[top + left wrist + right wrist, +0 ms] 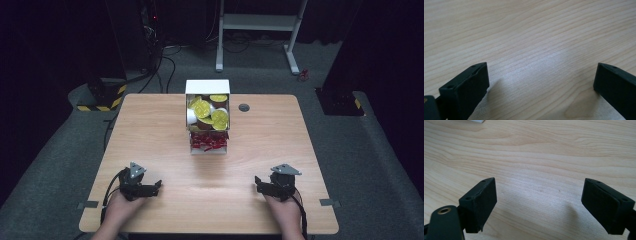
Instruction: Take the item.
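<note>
White box (207,117) of yellow-lidded cups and red packets: untouched mid-counter (165,200). Our left gripper (150,188) and right gripper (265,189): fingers released, empty; everything left, we judge.

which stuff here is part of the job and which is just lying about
Part of the job:
- white box holding yellow-lidded cups and red packets
- left gripper, open
- right gripper, open

Lying about:
- round grommet in the table
- white frame on the floor behind
</note>
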The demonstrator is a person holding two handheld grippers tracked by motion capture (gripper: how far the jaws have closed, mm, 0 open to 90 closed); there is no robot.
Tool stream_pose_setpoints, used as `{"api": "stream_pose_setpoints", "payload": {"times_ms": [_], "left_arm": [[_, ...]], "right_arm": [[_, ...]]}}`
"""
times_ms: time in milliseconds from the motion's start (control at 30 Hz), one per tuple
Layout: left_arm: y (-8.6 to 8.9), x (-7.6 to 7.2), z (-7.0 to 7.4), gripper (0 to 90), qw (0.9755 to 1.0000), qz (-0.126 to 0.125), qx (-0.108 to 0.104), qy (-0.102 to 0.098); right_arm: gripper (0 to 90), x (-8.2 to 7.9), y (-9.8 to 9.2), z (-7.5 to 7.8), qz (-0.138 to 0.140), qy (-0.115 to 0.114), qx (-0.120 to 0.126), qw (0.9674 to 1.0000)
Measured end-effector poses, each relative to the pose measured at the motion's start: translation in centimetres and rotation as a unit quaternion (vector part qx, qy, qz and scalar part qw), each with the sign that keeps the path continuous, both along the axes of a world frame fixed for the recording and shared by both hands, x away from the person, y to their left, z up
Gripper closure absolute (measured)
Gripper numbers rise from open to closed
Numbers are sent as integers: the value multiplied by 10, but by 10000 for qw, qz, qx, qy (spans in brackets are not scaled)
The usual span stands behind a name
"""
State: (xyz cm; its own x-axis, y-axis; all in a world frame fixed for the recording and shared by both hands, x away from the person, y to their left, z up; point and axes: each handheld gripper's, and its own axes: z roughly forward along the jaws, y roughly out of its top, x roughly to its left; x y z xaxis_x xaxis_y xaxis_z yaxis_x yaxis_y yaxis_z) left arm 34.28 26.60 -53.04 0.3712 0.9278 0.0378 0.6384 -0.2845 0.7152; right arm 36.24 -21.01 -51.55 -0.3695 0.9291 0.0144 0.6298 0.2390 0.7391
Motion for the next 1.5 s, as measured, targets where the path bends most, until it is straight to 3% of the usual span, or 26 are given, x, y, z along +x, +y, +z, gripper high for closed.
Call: {"api": "stream_pose_setpoints", "payload": {"times_ms": [167,267,400,467,567,833,1167,1200,1500], "left_arm": [[6,0,0,5,10000,-38,-22,38],[9,0,0,5,9999,-93,25,-37],[12,1,0,2,9999,-153,-22,56],[12,4,-1,2,9999,16,-117,93],[10,5,0,2,9999,101,-76,103],[10,5,0,1,9998,128,-110,113],[9,6,-1,1,9997,190,-107,113],[9,6,-1,1,9997,190,-110,112],[9,6,-1,1,9997,188,-115,109]], "right_arm": [[148,-3,6,5,96,-110,73,9999],[153,-3,10,8,171,-169,140,9996],[155,-4,15,9,185,-147,226,9995],[169,-6,18,7,242,-160,231,9993],[194,-9,18,8,246,-210,305,9990],[259,-12,27,18,183,-388,565,9975],[303,-9,34,21,336,-401,524,9973],[341,-11,34,22,343,-502,546,9967],[348,-15,34,26,407,-630,596,9954]]}}
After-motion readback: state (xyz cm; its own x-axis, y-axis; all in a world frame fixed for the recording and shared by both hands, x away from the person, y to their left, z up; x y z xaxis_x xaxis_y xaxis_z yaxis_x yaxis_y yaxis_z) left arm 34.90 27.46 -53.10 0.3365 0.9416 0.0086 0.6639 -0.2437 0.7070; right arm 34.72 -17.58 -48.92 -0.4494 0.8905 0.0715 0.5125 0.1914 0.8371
